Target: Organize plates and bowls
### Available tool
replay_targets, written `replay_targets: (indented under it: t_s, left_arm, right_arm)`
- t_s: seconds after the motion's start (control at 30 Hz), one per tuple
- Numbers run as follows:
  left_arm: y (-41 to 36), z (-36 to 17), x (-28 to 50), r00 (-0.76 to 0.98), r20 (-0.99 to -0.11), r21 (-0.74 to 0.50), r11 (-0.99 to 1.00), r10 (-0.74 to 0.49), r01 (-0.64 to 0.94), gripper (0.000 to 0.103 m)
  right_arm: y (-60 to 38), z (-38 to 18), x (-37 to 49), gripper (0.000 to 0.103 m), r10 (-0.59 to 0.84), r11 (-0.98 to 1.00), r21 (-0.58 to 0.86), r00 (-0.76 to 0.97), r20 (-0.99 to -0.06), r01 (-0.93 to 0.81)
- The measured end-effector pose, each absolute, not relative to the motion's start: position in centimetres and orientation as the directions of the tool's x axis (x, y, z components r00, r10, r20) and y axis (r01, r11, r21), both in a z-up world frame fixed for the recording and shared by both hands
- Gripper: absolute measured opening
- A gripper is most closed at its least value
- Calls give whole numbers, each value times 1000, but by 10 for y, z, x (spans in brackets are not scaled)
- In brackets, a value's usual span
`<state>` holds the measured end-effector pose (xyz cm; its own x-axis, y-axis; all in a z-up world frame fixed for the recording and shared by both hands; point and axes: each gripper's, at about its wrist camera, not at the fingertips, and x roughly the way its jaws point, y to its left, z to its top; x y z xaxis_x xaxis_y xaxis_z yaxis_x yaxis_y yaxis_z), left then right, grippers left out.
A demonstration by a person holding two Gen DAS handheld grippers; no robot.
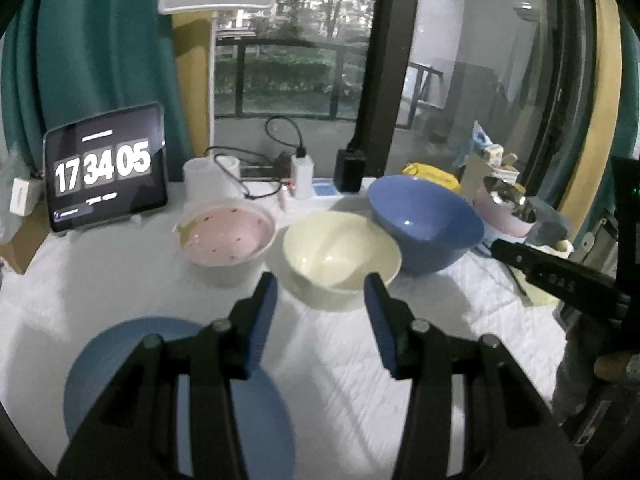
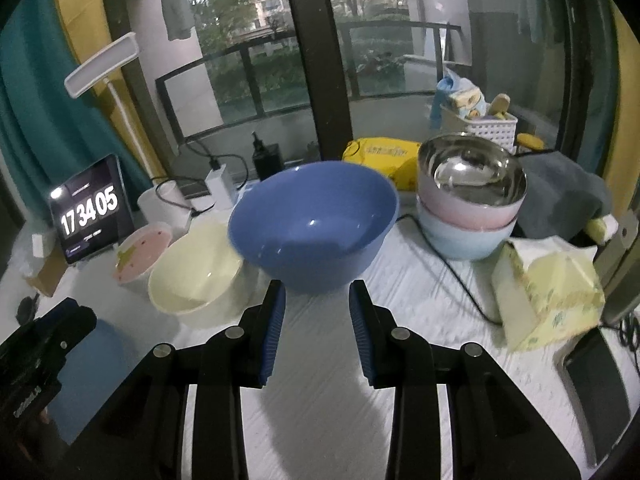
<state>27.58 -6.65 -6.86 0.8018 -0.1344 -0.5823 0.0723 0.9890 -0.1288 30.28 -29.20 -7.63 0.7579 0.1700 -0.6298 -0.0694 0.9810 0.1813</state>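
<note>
Just above the empty, parted jaws of the right gripper [image 2: 317,300], at frame centre, the blue bowl [image 2: 314,224] is seen, nearer than to the likewise parted, empty left gripper [image 1: 320,292].

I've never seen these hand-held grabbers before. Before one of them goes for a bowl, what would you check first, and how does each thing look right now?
1. Left gripper empty, jaws apart: ok.
2. Right gripper empty, jaws apart: ok.
3. Blue bowl upright, nothing inside, just ahead of the right gripper: ok.
4. Cream bowl upright, empty, ahead of the left gripper: ok.
5. Room around the blue bowl: not ok, it sits close against the cream bowl; whether they touch, cannot tell.
6. Black cable on the table right of the blue bowl, clear of the path: cannot tell.
</note>
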Motion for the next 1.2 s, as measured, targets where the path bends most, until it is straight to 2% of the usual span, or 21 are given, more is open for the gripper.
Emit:
replay_targets:
  t_s: [0.13, 0.93, 1.07, 1.2]
  left_arm:
    - [-74, -67, 288, 800, -583, -125, 988, -143, 86, 47]
    - [-105, -92, 338, 764, -621, -114, 985, -174, 132, 47]
    - [-111, -94, 344, 762, -625, -107, 985, -173, 136, 47]
    - [-121, -97, 349, 766, -621, -87, 986, -166, 143, 47]
  right_arm:
    - [-298, -79, 318, 39, 158, 981, 189, 760, -631, -46]
    - [-315, -131, 373, 39, 120, 976, 214, 699, -705, 48]
    - [-319, -135, 373, 24, 114, 976, 212, 696, -709, 56]
    - [-327, -134, 371, 17, 113, 972, 225, 704, -701, 68]
